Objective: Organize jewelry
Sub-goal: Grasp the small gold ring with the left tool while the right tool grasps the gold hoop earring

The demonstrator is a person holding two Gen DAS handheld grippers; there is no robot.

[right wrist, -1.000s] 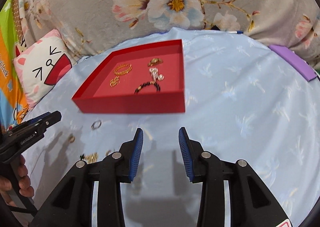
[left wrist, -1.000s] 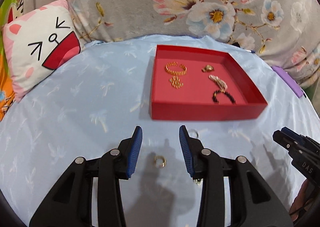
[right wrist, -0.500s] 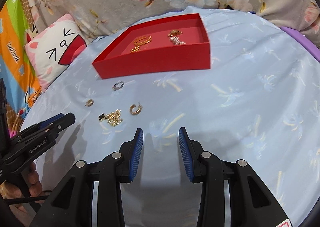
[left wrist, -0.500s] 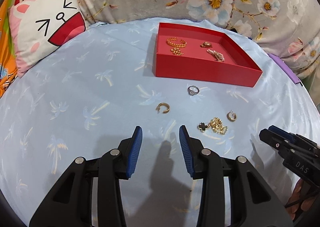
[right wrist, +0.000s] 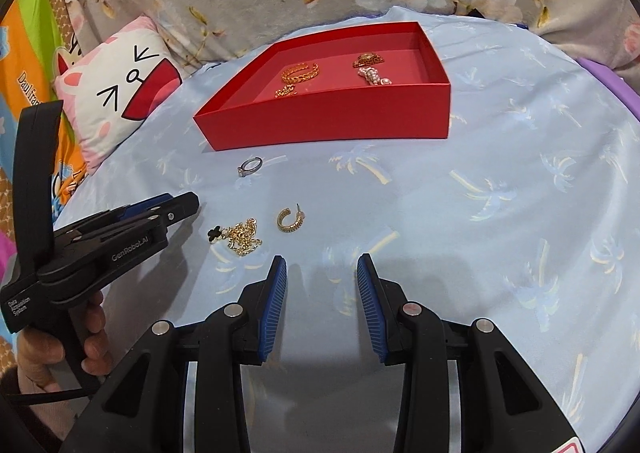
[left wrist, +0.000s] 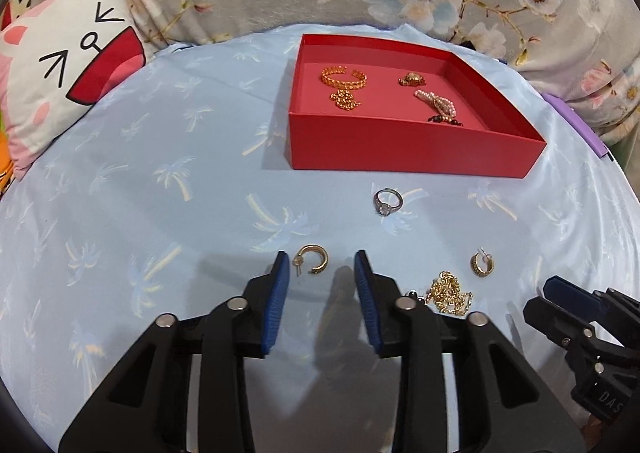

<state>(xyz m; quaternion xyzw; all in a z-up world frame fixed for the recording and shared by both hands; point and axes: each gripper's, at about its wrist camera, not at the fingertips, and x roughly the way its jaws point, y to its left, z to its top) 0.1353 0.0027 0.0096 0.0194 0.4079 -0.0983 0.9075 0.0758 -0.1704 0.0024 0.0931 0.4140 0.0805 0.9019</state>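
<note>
Left wrist view — left gripper (left wrist: pixel 322 265) spread around hoop earring (left wrist: pixel 311 259); right gripper (right wrist: pixel 322 271) spread, empty.

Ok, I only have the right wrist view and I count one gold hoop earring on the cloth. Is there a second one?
Observer: Yes. The left wrist view shows a second gold hoop earring on the cloth; the left gripper blocks it from you.
Operator: Is that gripper open?
Observer: Open. The hoop shows between its fingertips, closer to the left one.
Operator: Anything in the tray I'm missing?
Observer: A dark beaded piece lies just behind the near wall of the red tray, beside the pearl piece.
</note>
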